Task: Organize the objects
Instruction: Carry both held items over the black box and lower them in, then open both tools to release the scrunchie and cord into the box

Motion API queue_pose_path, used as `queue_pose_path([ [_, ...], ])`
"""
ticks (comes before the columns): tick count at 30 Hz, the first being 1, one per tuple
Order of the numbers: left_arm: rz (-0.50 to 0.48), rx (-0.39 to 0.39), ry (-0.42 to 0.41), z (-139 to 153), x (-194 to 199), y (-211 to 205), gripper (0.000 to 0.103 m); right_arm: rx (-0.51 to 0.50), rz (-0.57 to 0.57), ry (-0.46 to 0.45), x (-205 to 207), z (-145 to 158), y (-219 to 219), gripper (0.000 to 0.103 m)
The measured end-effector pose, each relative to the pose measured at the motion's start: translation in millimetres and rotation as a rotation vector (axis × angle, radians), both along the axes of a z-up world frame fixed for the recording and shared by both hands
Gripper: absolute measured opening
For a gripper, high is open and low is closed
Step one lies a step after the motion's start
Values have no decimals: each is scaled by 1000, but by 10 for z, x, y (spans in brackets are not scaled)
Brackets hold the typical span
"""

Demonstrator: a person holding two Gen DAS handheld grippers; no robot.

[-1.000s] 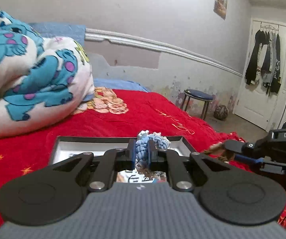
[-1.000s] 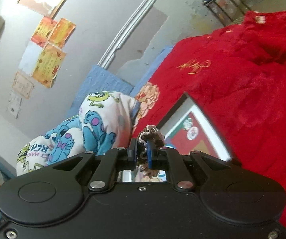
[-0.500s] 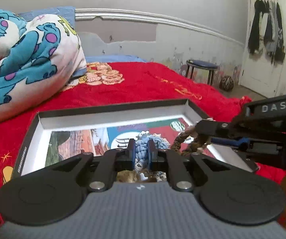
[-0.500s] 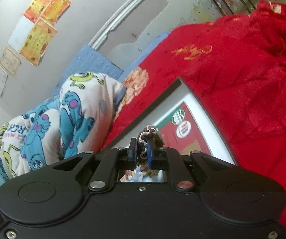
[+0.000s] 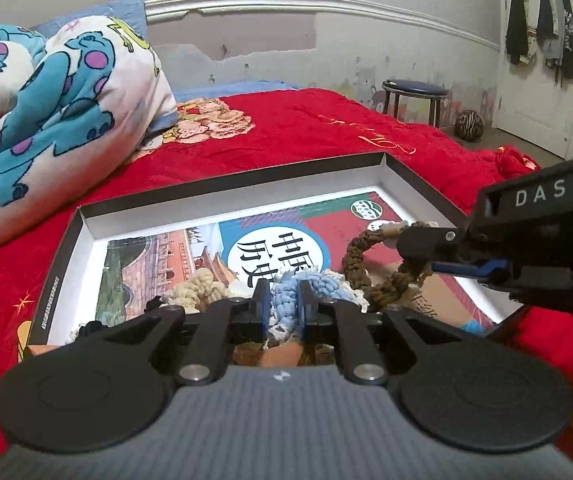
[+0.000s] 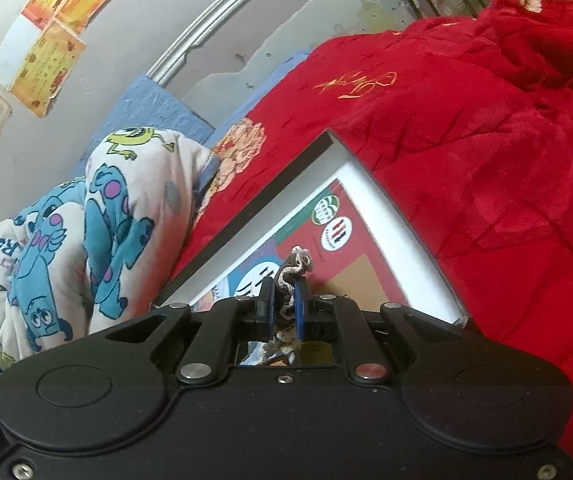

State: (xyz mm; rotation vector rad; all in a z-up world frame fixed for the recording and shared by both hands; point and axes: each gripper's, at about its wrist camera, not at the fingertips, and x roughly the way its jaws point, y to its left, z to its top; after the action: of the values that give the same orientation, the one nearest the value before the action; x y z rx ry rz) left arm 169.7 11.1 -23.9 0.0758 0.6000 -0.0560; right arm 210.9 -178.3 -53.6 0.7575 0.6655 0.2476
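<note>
Since a second ago we have brought both claws down over the box [image 5: 86,220], whose printed floor fills far more of the left wrist view than before. We hold the left claw [image 5: 283,306] clenched on a blue braided cord [image 5: 284,300], thick and knotted, with white fringe spilling to its right. Its pads have eased slightly apart in the last half second, yet the cord is still pinched between them. Just left of that claw, inside the box, lies a cream knitted bundle [image 5: 200,290], soft and lumpy.

Our right claw [image 6: 285,307] is clenched on a brown braided cord [image 6: 286,276], with a pale twisted thread [image 6: 300,258] poking out above the blue pads. From the left wrist view the same right claw [image 5: 418,254] reaches in over the right half of the box, and the brown cord [image 5: 356,256] loops down in a rough ring to touch the box floor.

We see the box as shallow and rectangular, dark outside, with white inner walls and a glossy colourful print on its floor. It rests on a plush red quilt [image 5: 326,136] with gold stitching that covers the bed. Beyond the box's left far corner sits a fleecy white blanket [image 5: 46,96] with blue monsters. A round stool [image 5: 414,90] stands by the wall beyond the bed.
</note>
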Motion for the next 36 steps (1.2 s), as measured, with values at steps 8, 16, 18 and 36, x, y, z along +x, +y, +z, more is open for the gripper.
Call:
queue_pose_path([
  [8,1,-4,3,-5,7,1,21,-49,-11,14,-12,18,23,10],
  [16,-5,-21,-6,1,7,30,37,-86,-11,28,-43,56,43,10],
  [18,-1,-15,-22,16,-9,35,45,-82,-10,29,-52,57,30,11],
  [36,10,-14,-16,11,-22,97,57,-47,-6,55,-94,29,-5,12],
])
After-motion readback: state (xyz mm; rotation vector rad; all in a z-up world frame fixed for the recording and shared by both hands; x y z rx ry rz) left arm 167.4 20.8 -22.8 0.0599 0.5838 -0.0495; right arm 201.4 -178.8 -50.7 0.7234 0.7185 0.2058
